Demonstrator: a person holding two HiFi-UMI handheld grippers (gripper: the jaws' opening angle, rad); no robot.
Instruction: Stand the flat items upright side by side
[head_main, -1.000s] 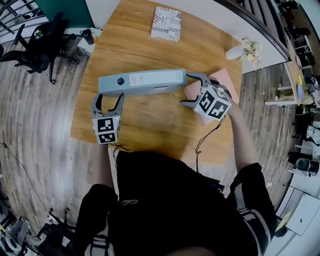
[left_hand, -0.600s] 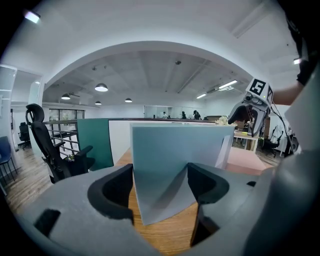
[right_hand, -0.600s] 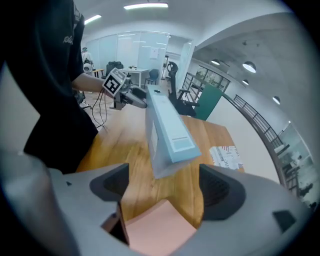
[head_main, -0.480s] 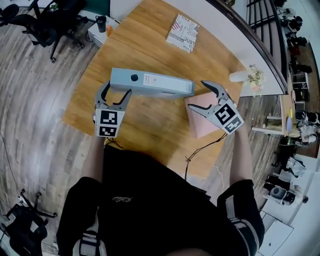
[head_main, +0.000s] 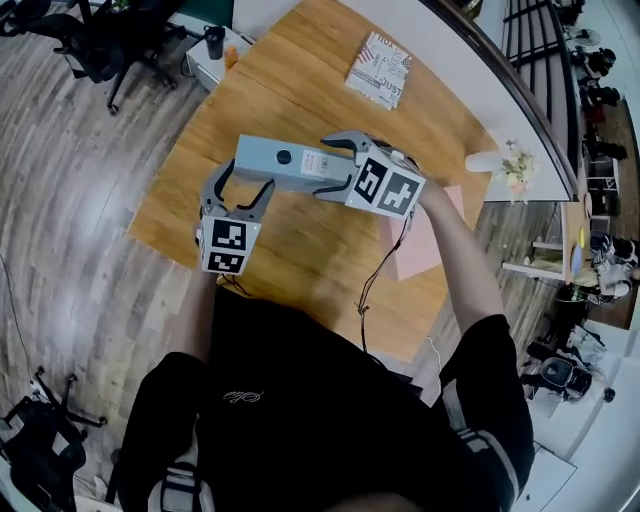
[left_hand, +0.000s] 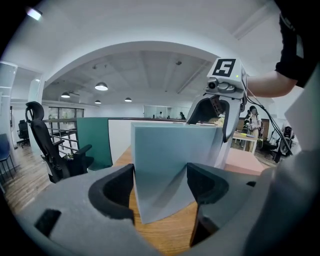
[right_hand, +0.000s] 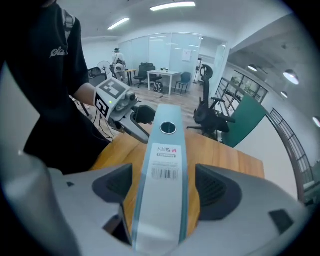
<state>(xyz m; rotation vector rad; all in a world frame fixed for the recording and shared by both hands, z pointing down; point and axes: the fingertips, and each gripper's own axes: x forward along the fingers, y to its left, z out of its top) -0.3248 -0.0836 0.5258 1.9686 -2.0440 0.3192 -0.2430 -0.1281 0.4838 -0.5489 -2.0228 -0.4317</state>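
On the head view, the blue-grey binder stands on its long edge on the table, spine up. My left tool sits at its near end and my right tool reaches over the spine. A pink folder lies flat to the right.

On the left gripper view, the jaws stand wide with the binder's end between them.

On the right gripper view, the jaws have just been closing. They are wide, with the labelled spine between them and wood showing either side.

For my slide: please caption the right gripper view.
Right tool, jaws just closing, not yet gripping, straddles the blue binder's spine.
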